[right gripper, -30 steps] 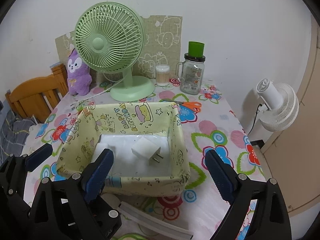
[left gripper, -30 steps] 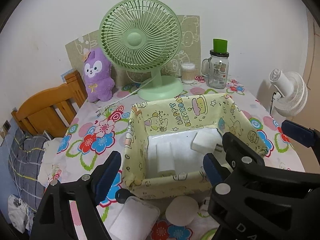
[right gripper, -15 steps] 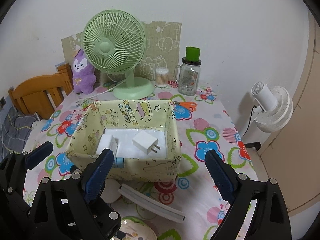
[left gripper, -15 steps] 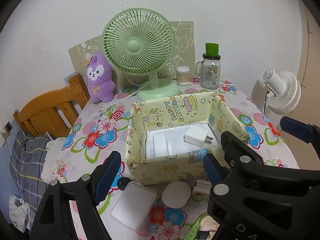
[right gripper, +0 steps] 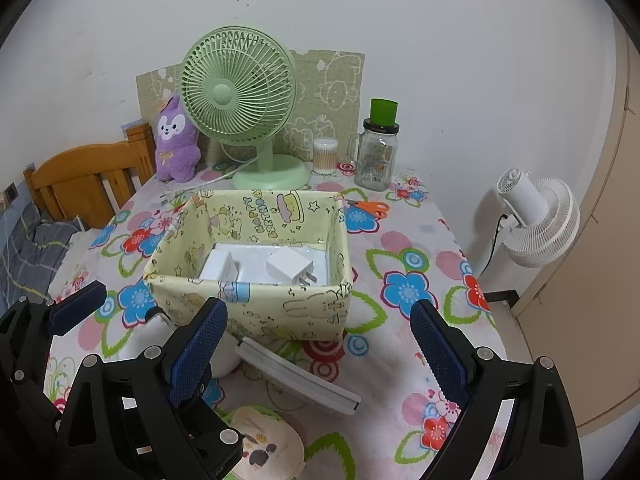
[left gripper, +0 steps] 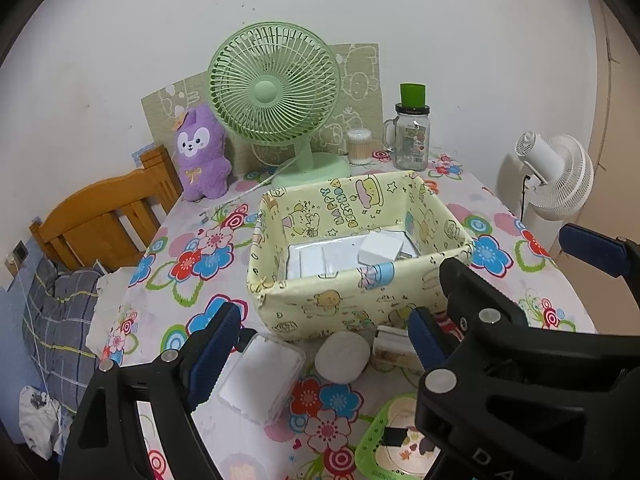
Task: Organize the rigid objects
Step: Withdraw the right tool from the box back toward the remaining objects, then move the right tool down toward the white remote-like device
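Note:
A yellow cartoon-print box (left gripper: 352,304) (right gripper: 256,304) stands mid-table. Inside lie a white plug charger (right gripper: 290,267) (left gripper: 378,249) and a white block (right gripper: 219,266) on a white pad. In front of the box lie a clear flat case (left gripper: 260,376), a white oval stone (left gripper: 342,356), a small white box (left gripper: 394,346), a long white bar (right gripper: 296,376) and a green-rimmed round dish (right gripper: 264,440). My left gripper (left gripper: 320,352) is open and empty above the case and stone. My right gripper (right gripper: 316,352) is open and empty above the bar.
At the back stand a green desk fan (right gripper: 240,104), a purple plush (right gripper: 174,140), a cotton-swab jar (right gripper: 325,156) and a glass jar with green lid (right gripper: 378,152). Orange scissors (right gripper: 370,207) lie behind the box. A white floor fan (right gripper: 536,220) stands right, a wooden chair (left gripper: 104,216) left.
Both grippers have pulled back and up from the box, both still open. The case, stone, bar and dish in front of the box have come into fuller view.

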Motion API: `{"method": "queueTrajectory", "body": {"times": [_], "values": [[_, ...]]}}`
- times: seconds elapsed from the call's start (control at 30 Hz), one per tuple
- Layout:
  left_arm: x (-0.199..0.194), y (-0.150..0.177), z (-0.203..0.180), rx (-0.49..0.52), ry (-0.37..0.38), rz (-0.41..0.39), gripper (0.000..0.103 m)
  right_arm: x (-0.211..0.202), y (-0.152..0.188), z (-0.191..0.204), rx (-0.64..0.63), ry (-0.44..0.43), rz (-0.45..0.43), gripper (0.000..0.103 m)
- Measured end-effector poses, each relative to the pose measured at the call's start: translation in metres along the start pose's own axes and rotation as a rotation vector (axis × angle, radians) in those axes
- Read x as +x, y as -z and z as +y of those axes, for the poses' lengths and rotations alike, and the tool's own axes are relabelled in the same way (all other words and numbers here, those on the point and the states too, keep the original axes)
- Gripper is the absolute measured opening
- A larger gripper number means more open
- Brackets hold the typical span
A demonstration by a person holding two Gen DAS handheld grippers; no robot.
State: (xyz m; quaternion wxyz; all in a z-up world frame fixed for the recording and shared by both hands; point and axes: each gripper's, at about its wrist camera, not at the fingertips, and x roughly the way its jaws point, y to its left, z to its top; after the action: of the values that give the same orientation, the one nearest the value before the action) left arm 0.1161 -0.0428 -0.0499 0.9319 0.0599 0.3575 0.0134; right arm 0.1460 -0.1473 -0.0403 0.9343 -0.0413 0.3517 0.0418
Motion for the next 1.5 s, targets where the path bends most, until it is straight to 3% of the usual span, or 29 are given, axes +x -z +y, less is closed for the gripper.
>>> {"method": "queueTrajectory", "body": {"times": [0.17, 0.4, 1.5], "values": [[-0.008, 0.008, -0.004, -0.001, -0.02, -0.023, 0.094, -0.006, 0.008, -0.001, -0.016, -0.007, -0.005, 0.095], [-0.011, 0.018, -0.01, 0.009, -0.014, -0.014, 0.095, -0.01, 0.019, -0.004, -0.024, -0.019, -0.001, 0.095], [0.014, 0.059, -0.049, 0.043, 0.111, 0.138, 0.095, 0.016, 0.066, -0.028, -0.066, -0.064, 0.114, 0.095]]}}
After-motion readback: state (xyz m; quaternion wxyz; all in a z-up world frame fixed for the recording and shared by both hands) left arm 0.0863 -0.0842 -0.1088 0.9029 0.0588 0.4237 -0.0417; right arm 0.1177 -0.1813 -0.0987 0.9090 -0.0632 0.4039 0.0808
